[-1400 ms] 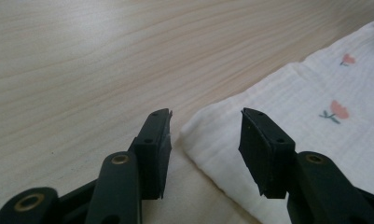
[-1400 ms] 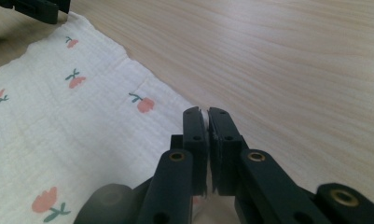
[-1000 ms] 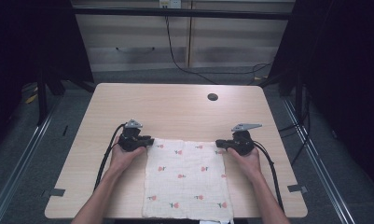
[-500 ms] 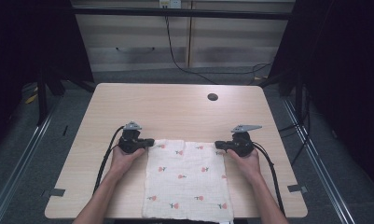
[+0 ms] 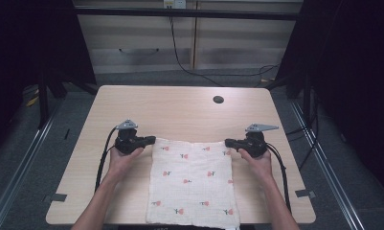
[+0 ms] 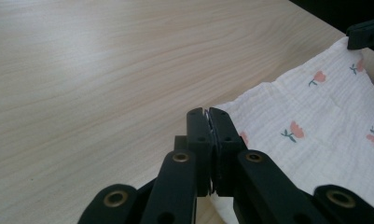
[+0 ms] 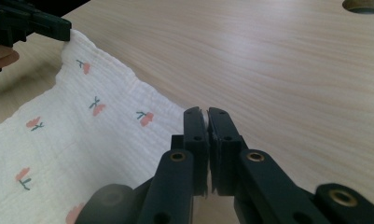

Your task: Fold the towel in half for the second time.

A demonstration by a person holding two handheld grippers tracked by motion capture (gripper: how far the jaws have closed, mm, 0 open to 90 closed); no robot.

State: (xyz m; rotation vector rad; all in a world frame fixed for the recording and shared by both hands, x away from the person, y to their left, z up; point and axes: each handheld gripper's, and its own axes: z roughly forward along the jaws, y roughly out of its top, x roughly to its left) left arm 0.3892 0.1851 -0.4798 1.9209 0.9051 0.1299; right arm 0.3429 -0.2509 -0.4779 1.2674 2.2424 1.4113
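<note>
A white cloth (image 5: 192,184) printed with small red flowers lies flat on the wooden table (image 5: 180,110), and its near edge hangs over the front. My left gripper (image 5: 152,140) is shut on the cloth's far left corner. In the left gripper view the jaws (image 6: 208,112) pinch the cloth (image 6: 315,126) edge. My right gripper (image 5: 227,142) is shut on the far right corner. In the right gripper view its tips (image 7: 205,112) clamp the cloth (image 7: 82,130). Each gripper view shows the other gripper at the opposite corner: the right gripper (image 6: 366,35) and the left gripper (image 7: 35,25).
A round cable hole (image 5: 218,99) sits in the table near its far edge, right of centre. Bare wood stretches beyond the cloth. Dark rails and cabinets stand around the table. A cable trails from each gripper along the forearms.
</note>
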